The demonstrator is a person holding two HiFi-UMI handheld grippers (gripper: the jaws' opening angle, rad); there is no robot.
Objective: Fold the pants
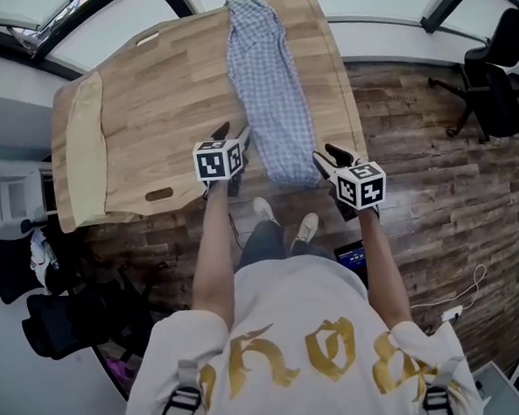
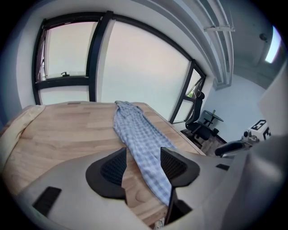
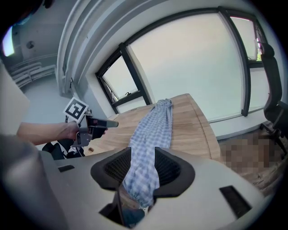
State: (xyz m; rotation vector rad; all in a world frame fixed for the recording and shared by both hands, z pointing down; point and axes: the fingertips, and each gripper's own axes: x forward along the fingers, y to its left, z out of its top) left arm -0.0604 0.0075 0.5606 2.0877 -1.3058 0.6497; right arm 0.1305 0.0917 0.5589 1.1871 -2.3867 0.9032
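— Two grippers and one garment. How do we stand?

— Farthest left, well left of the blue-and-white checked cloth pants (image 1: 270, 96), a cream pad or cloth (image 1: 85, 143) lies on the pale wooden plank table (image 1: 164, 85). Our left gripper (image 1: 235, 133) hovers just left of the pants' near end, its jaws spread with nothing between them.

— And the pants themselves?

— They lie stretched out on the table. Their long axis runs straight away from us, and the near end is at the table's near edge.

— And to their right?

— Our right gripper (image 1: 326, 154) sits just right of that same end, its jaws also apart. The cloth lines up between them in its own view, but we judge it isn't pinched.

— Which one is nearer?

— We judge them about equally near. We'd close each inward on a corner, then carry that end along the axis.
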